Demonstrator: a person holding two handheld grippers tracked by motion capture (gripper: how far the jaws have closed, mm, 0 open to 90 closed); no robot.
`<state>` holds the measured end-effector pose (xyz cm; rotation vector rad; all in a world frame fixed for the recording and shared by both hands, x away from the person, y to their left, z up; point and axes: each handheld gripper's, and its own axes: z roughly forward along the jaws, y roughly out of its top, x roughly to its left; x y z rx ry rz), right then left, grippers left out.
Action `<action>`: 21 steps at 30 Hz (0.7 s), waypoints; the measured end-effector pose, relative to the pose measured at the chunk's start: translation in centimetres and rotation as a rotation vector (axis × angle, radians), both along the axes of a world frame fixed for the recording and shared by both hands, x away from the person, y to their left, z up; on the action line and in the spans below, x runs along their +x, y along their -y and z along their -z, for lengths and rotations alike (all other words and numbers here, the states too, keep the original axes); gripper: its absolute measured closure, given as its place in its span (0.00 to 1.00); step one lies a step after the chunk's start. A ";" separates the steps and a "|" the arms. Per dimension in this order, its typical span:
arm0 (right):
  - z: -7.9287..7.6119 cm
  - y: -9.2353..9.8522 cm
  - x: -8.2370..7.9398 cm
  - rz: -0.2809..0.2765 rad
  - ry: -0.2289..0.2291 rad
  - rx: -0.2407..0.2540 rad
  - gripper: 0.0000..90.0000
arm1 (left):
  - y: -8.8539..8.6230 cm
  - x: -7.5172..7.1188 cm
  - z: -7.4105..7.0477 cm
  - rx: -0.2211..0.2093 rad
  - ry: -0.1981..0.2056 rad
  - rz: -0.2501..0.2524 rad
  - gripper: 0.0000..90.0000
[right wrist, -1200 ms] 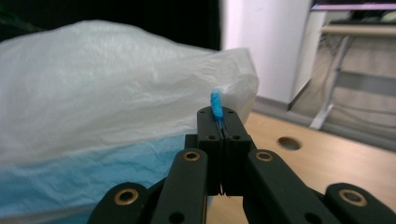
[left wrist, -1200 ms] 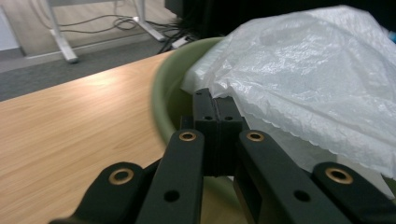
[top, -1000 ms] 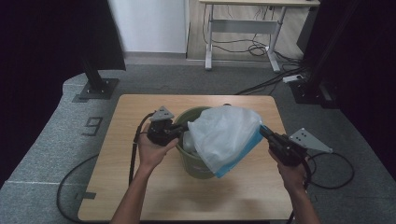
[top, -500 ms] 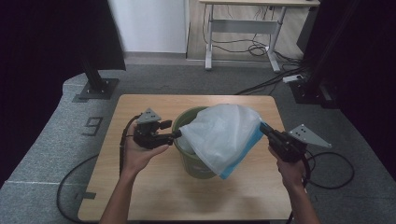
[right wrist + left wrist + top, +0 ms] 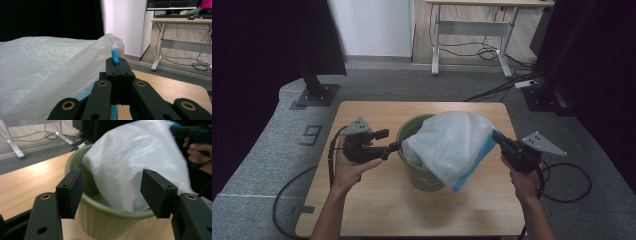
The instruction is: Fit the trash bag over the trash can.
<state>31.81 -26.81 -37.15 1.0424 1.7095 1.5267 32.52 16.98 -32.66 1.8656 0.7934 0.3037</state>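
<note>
A green bucket (image 5: pixel 424 175) stands mid-table, and a white plastic bag (image 5: pixel 452 142) with a blue edge (image 5: pixel 472 167) is draped over its right side. In the right gripper view my right gripper (image 5: pixel 117 65) is shut on the bag's blue-edged rim (image 5: pixel 114 53); in the high view it (image 5: pixel 498 137) holds the bag up at the bucket's right. My left gripper (image 5: pixel 396 146) is open at the bucket's left rim. In the left gripper view its pads (image 5: pixel 71 192) stand apart in front of the bucket (image 5: pixel 105 220) and bag (image 5: pixel 135 167), holding nothing.
The wooden table (image 5: pixel 362 200) has bare room in front of and to the left of the bucket. Cables trail off both sides. A desk frame (image 5: pixel 472 30) and black stands (image 5: pixel 317 90) are on the floor beyond.
My left gripper has let go of the bag and drawn back left, then come back toward the bucket's rim with its jaws open. My right gripper keeps its hold on the bag.
</note>
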 end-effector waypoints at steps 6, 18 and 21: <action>-0.1 -1.4 -0.4 -0.050 0.009 0.007 0.98 | 3.0 -1.2 -1.5 0.041 0.029 0.052 0.39; -0.2 -4.7 -1.1 -0.154 0.017 0.002 0.98 | 7.6 -0.7 0.3 0.090 -0.020 0.149 0.38; 0.0 -5.7 -1.2 -0.181 0.012 0.003 0.98 | 8.5 -0.8 0.6 0.096 -0.022 0.162 0.38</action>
